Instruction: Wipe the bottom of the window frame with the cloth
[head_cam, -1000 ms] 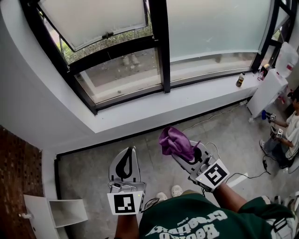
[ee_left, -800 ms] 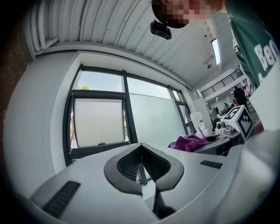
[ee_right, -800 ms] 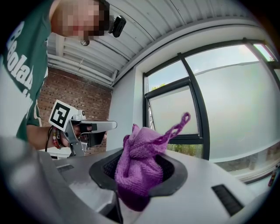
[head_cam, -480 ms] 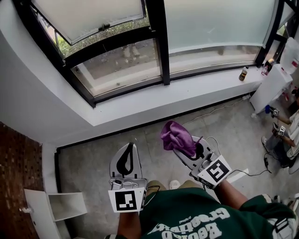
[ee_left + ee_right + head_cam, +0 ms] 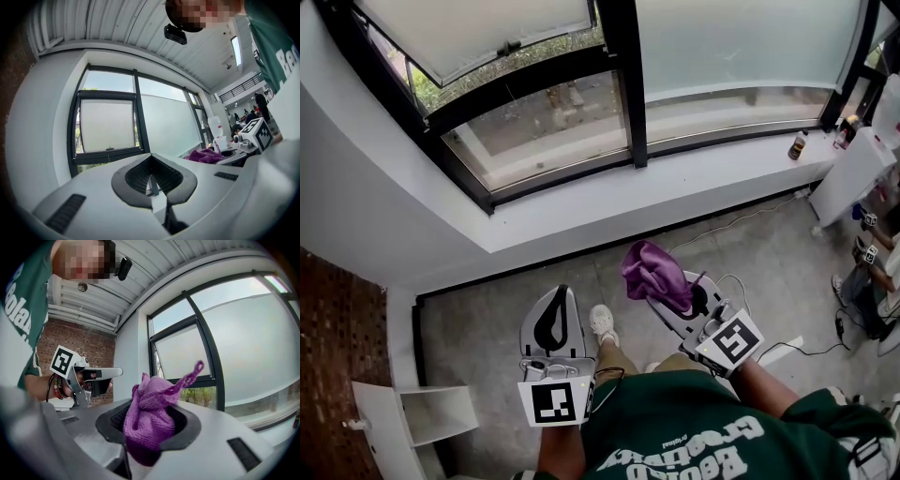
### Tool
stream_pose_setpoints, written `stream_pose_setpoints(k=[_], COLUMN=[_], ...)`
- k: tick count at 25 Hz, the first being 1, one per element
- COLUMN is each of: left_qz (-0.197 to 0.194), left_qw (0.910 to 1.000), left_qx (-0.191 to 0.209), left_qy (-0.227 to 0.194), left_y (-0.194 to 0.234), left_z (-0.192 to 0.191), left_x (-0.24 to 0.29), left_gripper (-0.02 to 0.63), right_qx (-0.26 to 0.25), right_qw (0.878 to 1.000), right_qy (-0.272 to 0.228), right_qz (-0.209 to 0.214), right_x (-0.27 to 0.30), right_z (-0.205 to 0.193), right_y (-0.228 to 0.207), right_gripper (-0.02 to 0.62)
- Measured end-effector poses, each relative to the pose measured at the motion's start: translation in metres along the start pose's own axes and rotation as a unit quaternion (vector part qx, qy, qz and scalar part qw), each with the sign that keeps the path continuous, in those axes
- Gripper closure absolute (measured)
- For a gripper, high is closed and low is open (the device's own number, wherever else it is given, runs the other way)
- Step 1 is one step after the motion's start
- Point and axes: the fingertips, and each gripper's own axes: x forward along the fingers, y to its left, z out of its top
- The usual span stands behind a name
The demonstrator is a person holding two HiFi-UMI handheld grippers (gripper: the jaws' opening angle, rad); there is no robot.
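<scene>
One cloth (image 5: 149, 420), purple knit, bunched between right claw (image 5: 664, 295) jaws, clamped tight; loose tail pokes past tips. Judged light, soft, floppy, nothing to break. Hold on bunch suits, with wad forward of tips for wiping. Frame (image 5: 567, 183) bottom rail well ahead of claw, not yet touched. Left claw (image 5: 555, 309) alongside, jaws together, empty. Writing: shirt (image 5: 694, 441) print upside down, not legible; marker cubes (image 5: 731, 345) carry patterns only.

Bunched purple cloth (image 5: 654, 269) in right gripper (image 5: 661, 295), off window frame (image 5: 562, 181)
</scene>
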Motion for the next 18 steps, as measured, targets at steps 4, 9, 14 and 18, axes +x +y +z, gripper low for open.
stream_pose_setpoints(k=[4,9,14,18], left_qz=[-0.001,0.0,-0.01,-0.025], left_qw=[1.0,1.0,0.9999,0.9992], left_qx=[-0.003,-0.003,0.007,0.029], left_qy=[-0.003,-0.002,-0.002,-0.009], left_y=[0.021,0.065,0.134,0.208], left_z=[-0.01,-0.027,-0.051,-0.058], left_x=[0.023,0.063,0.131,0.204], left_gripper=[0.601,0.601,0.601,0.601], right_qx=[-0.004,-0.006,-0.015,-0.011], right_qw=[1.0,1.0,1.0,0.999], right_qy=[0.003,0.006,0.011,0.013], right_qz=[0.002,-0.002,-0.012,-0.039], right_x=[0.03,0.085,0.174,0.262], right_z=[-0.003,-0.007,-0.015,-0.006], right_y=[-0.013,-0.037,-0.068,-0.107], right_gripper=[0.449,0.449,0.449,0.449])
